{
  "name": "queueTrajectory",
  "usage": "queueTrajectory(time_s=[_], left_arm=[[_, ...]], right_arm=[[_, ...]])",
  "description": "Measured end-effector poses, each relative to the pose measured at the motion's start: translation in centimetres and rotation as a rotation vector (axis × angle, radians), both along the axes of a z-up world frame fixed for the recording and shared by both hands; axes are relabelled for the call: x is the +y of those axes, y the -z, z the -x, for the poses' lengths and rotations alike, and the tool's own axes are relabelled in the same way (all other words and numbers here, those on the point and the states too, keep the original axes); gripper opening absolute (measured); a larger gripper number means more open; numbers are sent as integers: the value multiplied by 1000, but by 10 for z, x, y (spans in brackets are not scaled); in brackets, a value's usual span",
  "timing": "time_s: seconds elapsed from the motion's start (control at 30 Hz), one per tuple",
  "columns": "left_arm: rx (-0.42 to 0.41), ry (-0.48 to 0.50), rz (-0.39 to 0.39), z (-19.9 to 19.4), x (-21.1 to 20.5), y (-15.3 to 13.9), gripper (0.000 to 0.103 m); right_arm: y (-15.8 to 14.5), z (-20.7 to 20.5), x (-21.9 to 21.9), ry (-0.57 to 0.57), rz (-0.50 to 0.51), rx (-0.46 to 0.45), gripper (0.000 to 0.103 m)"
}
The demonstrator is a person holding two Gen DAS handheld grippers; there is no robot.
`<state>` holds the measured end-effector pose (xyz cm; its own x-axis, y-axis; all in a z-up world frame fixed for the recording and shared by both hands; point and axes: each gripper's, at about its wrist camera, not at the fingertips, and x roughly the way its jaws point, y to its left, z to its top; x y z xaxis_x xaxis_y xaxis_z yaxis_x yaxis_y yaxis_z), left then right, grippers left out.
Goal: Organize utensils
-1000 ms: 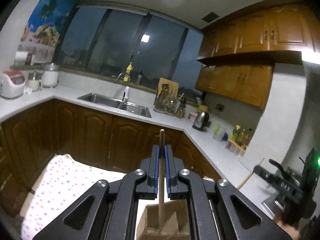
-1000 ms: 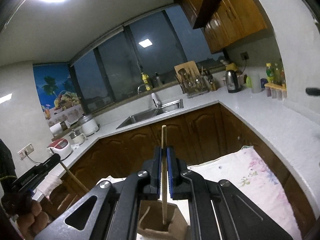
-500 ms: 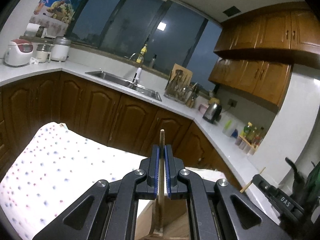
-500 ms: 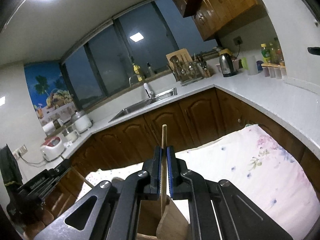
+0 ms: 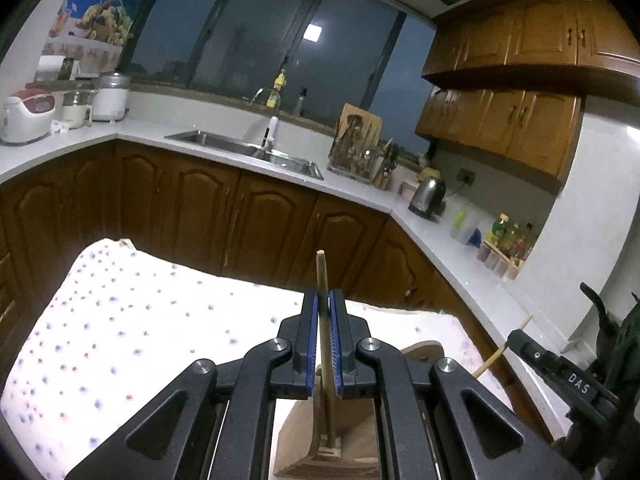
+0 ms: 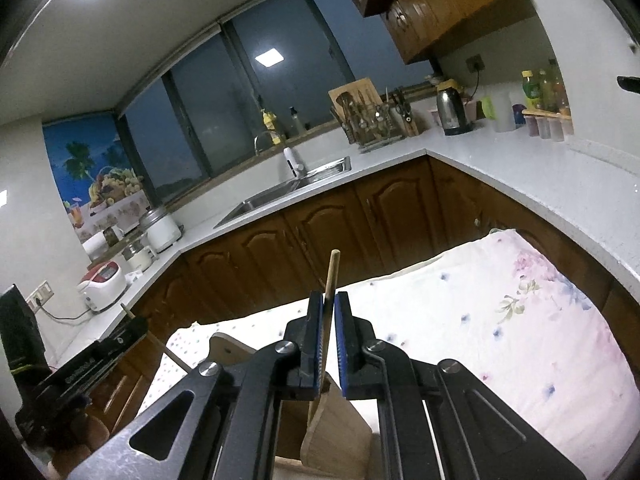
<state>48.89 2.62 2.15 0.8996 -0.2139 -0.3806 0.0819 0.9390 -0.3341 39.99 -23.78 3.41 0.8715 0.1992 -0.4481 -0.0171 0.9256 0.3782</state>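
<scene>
Standing in the wooden holder [image 5: 332, 446], two wooden utensils, each clamped by a hand-held gripper.

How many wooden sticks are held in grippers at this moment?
2. One wooden stick stands between the left gripper jaws; the other wooden stick is in the right gripper. Any lying lower down would be hidden.

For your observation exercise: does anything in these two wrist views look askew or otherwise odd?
Nothing looks spilled or damaged. One oddity: the wooden stick in the right gripper leans against one jaw, while the left gripper holds its wooden utensil nearly straight.
</scene>
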Motion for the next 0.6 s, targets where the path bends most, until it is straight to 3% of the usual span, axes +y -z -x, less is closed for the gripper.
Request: queueTrajectory(time_s=[0.13,0.17,0.2,0.23,0.3,0.4,0.43,0.5,0.6], left_arm=[[18,6,-11,-2,1,-6,9],[21,5,-11,0,1,-6,19],[23,-1,-9,0,2,-8,26],[20,-10,-5,3,3,-10,40],[14,-16,4,8,5,-13,53],[21,-17,27,18,10,-17,66],[21,-20,28,22,11,-17,76],[10,-31,26,37,15,-21,82],[12,-39,12,59,21,-24,96]], right_arm=[[1,-1,-2,-12,-14,14,11],[1,-1,-3,-17,-23,16,12],[1,0,-4,-15,-25,21,20],[1,0,-4,-14,-28,25,26],[0,5,-7,-17,-51,23,64],[-4,16,-13,-14,-79,-1,75],[-6,20,-15,-16,-88,0,80],[-9,28,-18,-27,-118,-2,100],[-15,46,-22,-23,-136,-19,103]])
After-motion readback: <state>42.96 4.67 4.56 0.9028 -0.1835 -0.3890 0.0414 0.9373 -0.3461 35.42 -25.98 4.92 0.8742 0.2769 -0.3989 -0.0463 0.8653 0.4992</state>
